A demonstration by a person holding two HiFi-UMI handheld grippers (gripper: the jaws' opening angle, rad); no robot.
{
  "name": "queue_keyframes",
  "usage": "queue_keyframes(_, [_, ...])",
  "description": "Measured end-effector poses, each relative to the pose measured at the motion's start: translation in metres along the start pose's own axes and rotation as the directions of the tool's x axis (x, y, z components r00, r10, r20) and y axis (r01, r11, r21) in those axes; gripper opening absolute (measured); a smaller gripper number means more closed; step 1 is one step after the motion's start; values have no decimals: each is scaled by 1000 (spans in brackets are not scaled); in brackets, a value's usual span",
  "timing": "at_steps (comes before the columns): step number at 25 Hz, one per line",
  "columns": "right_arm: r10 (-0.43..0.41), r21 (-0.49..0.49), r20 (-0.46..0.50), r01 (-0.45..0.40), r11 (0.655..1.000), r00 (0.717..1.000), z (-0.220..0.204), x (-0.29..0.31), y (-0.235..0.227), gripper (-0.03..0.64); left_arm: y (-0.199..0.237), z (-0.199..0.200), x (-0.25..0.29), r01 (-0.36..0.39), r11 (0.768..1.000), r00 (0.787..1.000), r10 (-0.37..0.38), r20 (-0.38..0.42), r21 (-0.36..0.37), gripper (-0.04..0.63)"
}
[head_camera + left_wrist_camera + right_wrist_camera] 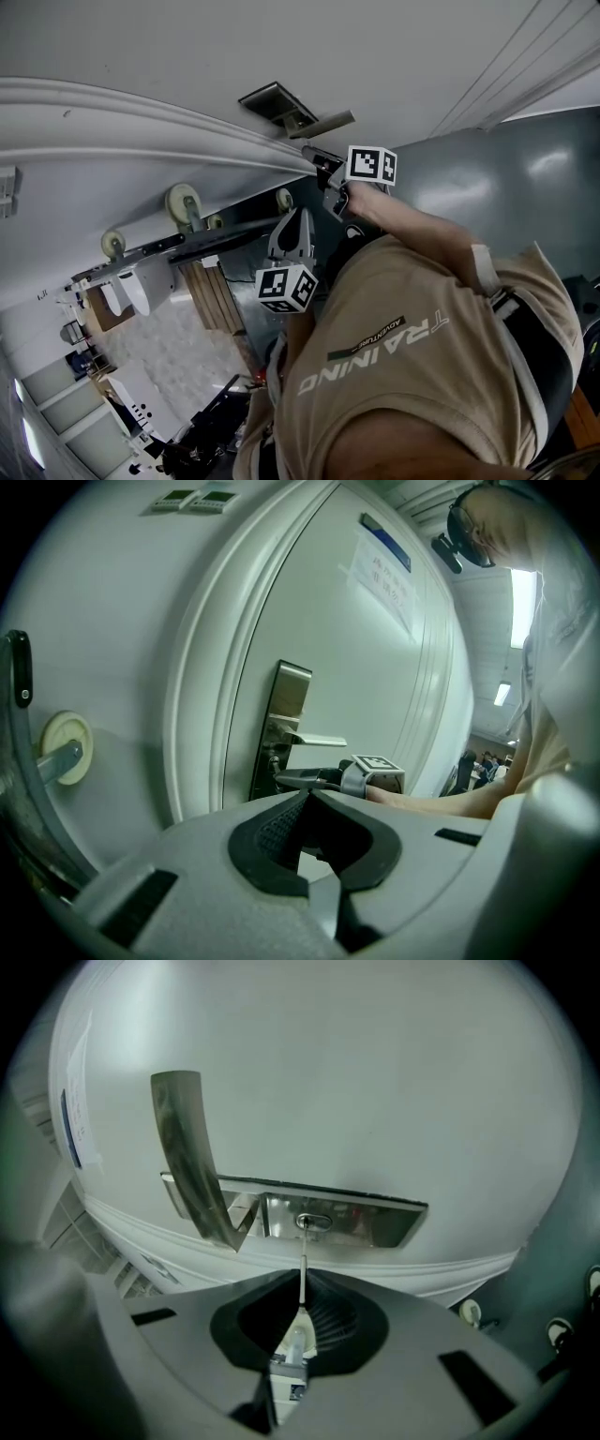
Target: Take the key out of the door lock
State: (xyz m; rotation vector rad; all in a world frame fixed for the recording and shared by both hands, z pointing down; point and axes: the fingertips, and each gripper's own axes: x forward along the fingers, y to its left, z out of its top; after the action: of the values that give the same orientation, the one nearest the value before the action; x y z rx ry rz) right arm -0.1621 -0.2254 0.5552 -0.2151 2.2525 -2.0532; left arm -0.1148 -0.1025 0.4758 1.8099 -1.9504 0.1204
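**Setting: doorway inside an office or lab building.**
White panelled door (pixel 319 621) with brushed-metal lock plate (pixel 281 724) and lever handle (pixel 314 740). Printed paper notice (pixel 382 578) and blue label strip (pixel 384 544) on the upper door. Round cream wall-mounted disc (pixel 66 745) left of the frame. Ceiling strip lights (pixel 521 607) and several people (pixel 487 761) in the far room, right. Cluttered work desks (pixel 141 403) in the head view.

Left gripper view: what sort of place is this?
Probably an office or institutional corridor: a white door with a lock plate and lever handle, a notice on it, strip lights beyond.
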Motion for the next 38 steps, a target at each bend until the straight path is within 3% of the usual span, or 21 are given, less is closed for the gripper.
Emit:
queue_keyframes(8, [51,-37,-17,-52,998,999,-7,-14,2,26,0,0,-1,3,1000,1000,-3,-9,19,6])
queue_keyframes(17, [-33,-83,-36,30,996,999,-15,-42,-10,26,3,-6,-16,39,999,999,-39,-14,15,6])
queue_keyframes(22, [-76,-184,-5,73,980,997,-18,-64,3,26,7,3,-35,83,996,996,-83,15,21,6])
queue_keyframes(29, [-127,-351,21,126,928,992,-41,-91,26,26,30,9,-65,112,993,993,-113,43,28,6])
queue_keyframes(31, [-135,-414,26,134,901,990,-47,-97,34,26,35,8,-70,122,991,991,-125,44,47,6])
queue_keyframes(33, [-159,-509,25,150,848,987,-53,-102,41,26,40,5,-72,130,990,990,-132,38,57,6])
queue_keyframes(35, [-197,-631,25,169,757,980,-60,-107,52,26,43,5,-77,152,988,987,-154,40,36,6])
queue_keyframes(38, [-229,-799,62,186,572,971,-69,-106,76,26,49,10,-85,208,978,976,-206,71,-25,6])
